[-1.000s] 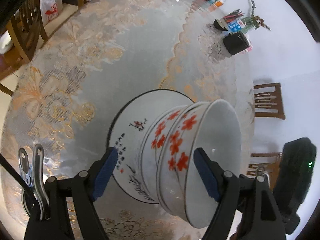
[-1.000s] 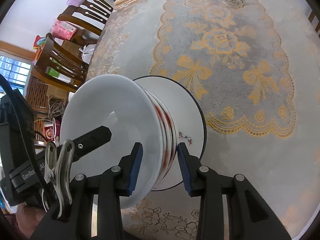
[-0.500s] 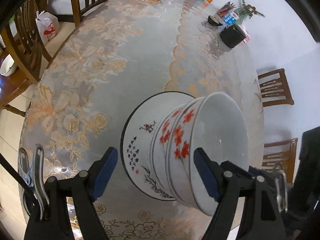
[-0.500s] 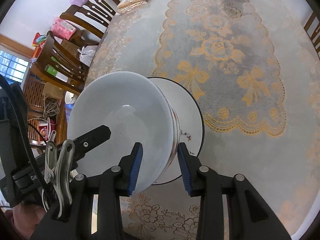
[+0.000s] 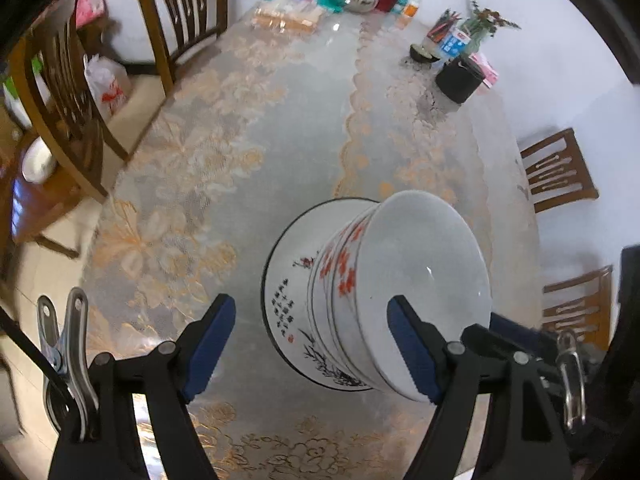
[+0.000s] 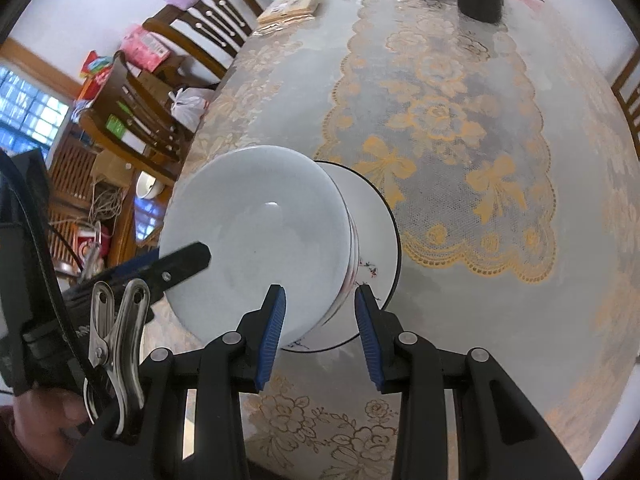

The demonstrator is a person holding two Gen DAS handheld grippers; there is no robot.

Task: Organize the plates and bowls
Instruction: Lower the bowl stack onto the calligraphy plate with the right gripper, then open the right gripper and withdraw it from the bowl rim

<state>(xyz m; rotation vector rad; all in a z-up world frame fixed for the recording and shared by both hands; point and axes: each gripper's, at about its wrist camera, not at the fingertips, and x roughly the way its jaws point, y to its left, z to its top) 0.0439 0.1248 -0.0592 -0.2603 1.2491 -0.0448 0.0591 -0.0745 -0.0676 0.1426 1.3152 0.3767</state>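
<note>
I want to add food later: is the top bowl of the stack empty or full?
Empty. The top bowl shows only a bare white inside with a light glint.

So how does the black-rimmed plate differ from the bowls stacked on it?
The flat white black-rimmed plate carries dark ink branches and script; the deep white bowls carry red blossoms outside. The plate lies directly on the lace tablecloth, while the bowls sit nested on it. The plate's rim reaches past the bowls' base. Both are glossy white ceramic.
</note>
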